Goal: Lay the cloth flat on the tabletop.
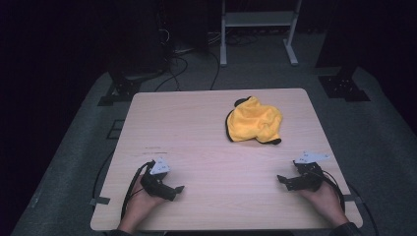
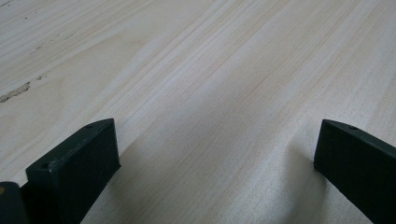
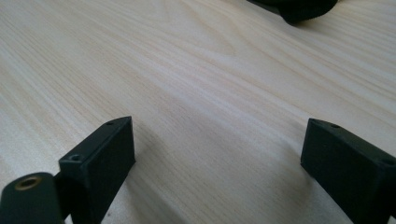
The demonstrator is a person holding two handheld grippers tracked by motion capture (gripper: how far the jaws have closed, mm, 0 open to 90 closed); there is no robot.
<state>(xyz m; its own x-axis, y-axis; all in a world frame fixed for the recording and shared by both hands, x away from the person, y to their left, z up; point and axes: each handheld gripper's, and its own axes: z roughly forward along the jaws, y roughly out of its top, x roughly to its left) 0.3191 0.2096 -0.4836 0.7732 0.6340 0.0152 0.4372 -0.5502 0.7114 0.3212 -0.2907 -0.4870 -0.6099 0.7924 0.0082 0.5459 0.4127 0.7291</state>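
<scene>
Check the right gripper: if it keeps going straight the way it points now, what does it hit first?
Probably the left gripper. The right gripper, jaws open, points across the near edge of the wooden table towards it, with bare wood between. The yellow cloth lies off that line, farther back.

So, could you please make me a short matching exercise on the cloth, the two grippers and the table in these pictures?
Things:
1. cloth
2. left gripper
3. right gripper
4. table

Descriptions:
A. pale wood, bearing everything else
B. yellow with a dark edge, crumpled on the far right part of the table
C. open, near edge, at the left of the high view
D. open, near edge, at the right of the high view

Pairs: 1-B, 2-C, 3-D, 4-A
</scene>
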